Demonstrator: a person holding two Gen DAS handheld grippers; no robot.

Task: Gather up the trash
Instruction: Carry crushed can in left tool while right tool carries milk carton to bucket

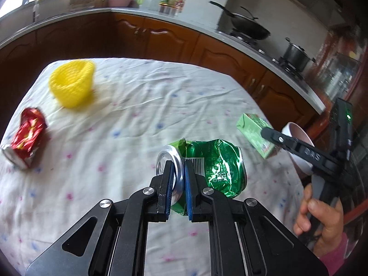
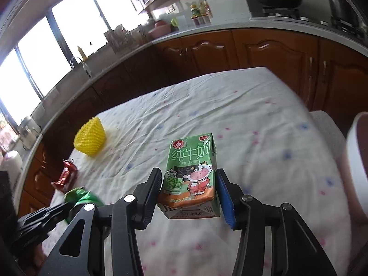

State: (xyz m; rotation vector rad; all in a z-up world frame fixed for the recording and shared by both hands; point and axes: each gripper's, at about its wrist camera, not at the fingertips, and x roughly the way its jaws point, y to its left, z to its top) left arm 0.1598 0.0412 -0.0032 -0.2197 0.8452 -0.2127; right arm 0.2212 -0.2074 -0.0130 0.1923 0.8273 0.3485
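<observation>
The crushed green can [image 1: 207, 170] is sitting pinched at its silver rim between the two fingers of the left gripper [image 1: 177, 172], which is clamping down on that end while the crumpled body is sticking out to the right, lifted above the flowered tablecloth [image 1: 138, 115]. The green milk carton [image 2: 192, 179] is standing between the fingers of the right gripper [image 2: 189, 184]; the left pad is pressing against its side and the blue right pad is lying just beside its other side, so the gripper is grasping the carton, whose base is showing toward the camera. In the left wrist view the same carton is hanging at the right gripper's tip near the table's right edge, next to a white bin [image 1: 299, 147]. A crushed red can [image 1: 27, 138] is lying on its side near the table's left edge, well apart from both grippers, and a yellow mesh cup [image 1: 72, 82] is standing beyond it.
</observation>
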